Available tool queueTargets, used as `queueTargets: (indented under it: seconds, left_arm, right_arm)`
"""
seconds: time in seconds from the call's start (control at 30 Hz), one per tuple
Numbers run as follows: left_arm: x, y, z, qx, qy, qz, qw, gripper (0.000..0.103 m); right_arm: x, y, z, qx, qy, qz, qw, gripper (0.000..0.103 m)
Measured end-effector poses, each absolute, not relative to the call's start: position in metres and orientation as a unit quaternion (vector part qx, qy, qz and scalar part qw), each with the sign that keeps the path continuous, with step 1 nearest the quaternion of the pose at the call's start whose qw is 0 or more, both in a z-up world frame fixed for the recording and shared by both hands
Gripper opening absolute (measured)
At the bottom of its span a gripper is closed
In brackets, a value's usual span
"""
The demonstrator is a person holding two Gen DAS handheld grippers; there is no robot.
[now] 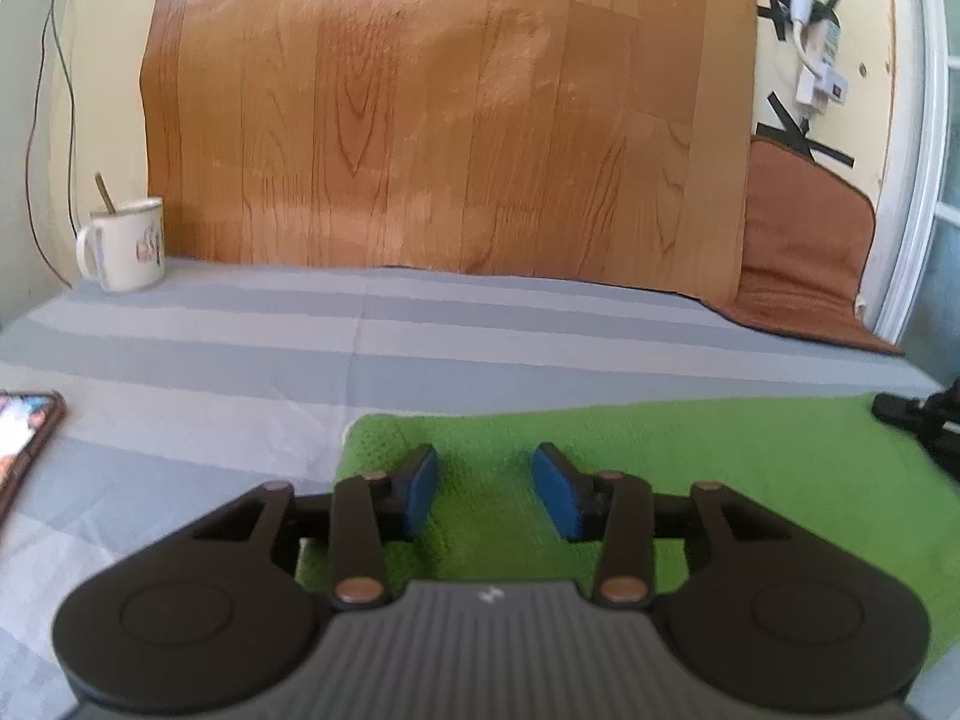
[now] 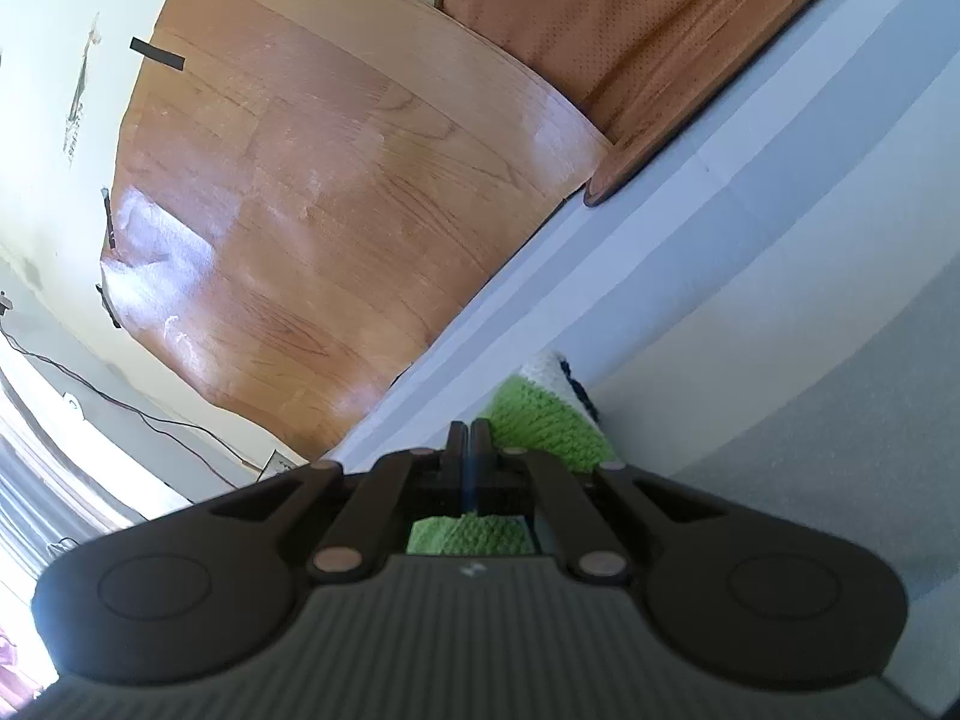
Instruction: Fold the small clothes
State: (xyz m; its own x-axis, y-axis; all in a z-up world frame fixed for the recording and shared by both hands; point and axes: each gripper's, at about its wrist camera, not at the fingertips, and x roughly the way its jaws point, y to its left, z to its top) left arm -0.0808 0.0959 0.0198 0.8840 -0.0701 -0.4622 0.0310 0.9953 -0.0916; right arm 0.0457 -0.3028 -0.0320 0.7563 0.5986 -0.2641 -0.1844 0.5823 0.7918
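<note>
Green knitted garment (image 1: 690, 456) lay flat on the striped grey bedsheet (image 1: 240, 348) in the left wrist view, its near-left corner under the left gripper (image 1: 486, 492). That gripper's 2 blue pads (image 1: 555, 495) stood apart above the cloth, gripping nothing. No fold showed there, so the work looked barely begun.

In the right wrist view, the right gripper (image 2: 467, 438) was clenched, its jaws pressed together, with the garment's green-and-white edge (image 2: 540, 414) just beyond and beneath them. Whether cloth was pinched I could not tell. Every fold seemed left to do.
</note>
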Motion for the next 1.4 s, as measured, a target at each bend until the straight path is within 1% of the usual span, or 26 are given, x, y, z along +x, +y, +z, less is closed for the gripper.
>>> queueTargets:
  seconds: [0.17,0.23,0.37,0.4,0.47,0.5,0.53,0.7,0.9,1.17,1.27,1.4]
  left_arm:
    - [-0.086,0.082,0.020,-0.002,0.223,0.000,0.975,0.044]
    - [-0.087,0.082,0.021,0.001,0.220,0.016,0.975,0.059]
    - [-0.091,0.080,0.022,0.006,0.209,0.035,0.977,0.060]
    - [-0.092,0.079,0.023,0.012,0.205,0.043,0.978,0.062]
    - [-0.096,0.077,0.024,0.018,0.193,0.066,0.979,0.075]
    - [-0.100,0.077,0.025,0.016,0.183,0.078,0.980,0.086]
    - [-0.104,0.078,0.027,0.014,0.171,0.086,0.981,0.090]
    - [-0.127,0.074,0.030,0.022,0.107,0.127,0.986,0.102]
    - [-0.141,0.063,0.032,0.048,0.058,0.143,0.987,0.103]
    - [-0.160,0.061,0.033,0.042,-0.001,0.148,0.988,0.103]
    - [-0.162,0.060,0.033,0.043,-0.008,0.144,0.989,0.103]
    - [-0.157,0.058,0.034,0.051,0.006,0.151,0.987,0.103]
  right_arm:
    - [0.045,-0.302,-0.032,0.385,0.258,0.229,0.856,0.001]
    - [0.044,-0.301,-0.032,0.380,0.256,0.228,0.859,0.001]
    - [0.045,-0.301,-0.031,0.375,0.254,0.228,0.862,0.001]
    - [0.045,-0.301,-0.031,0.375,0.254,0.228,0.862,0.001]
    - [0.044,-0.300,-0.031,0.375,0.254,0.228,0.862,0.001]
    - [0.044,-0.300,-0.031,0.375,0.254,0.227,0.862,0.001]
    - [0.044,-0.300,-0.031,0.375,0.253,0.227,0.862,0.002]
    - [0.045,-0.301,-0.031,0.372,0.252,0.229,0.864,0.003]
    - [0.045,-0.300,-0.031,0.370,0.250,0.230,0.865,0.004]
    - [0.044,-0.299,-0.030,0.367,0.248,0.229,0.867,0.005]
    - [0.043,-0.299,-0.029,0.365,0.247,0.228,0.868,0.005]
    - [0.042,-0.298,-0.029,0.363,0.246,0.226,0.870,0.005]
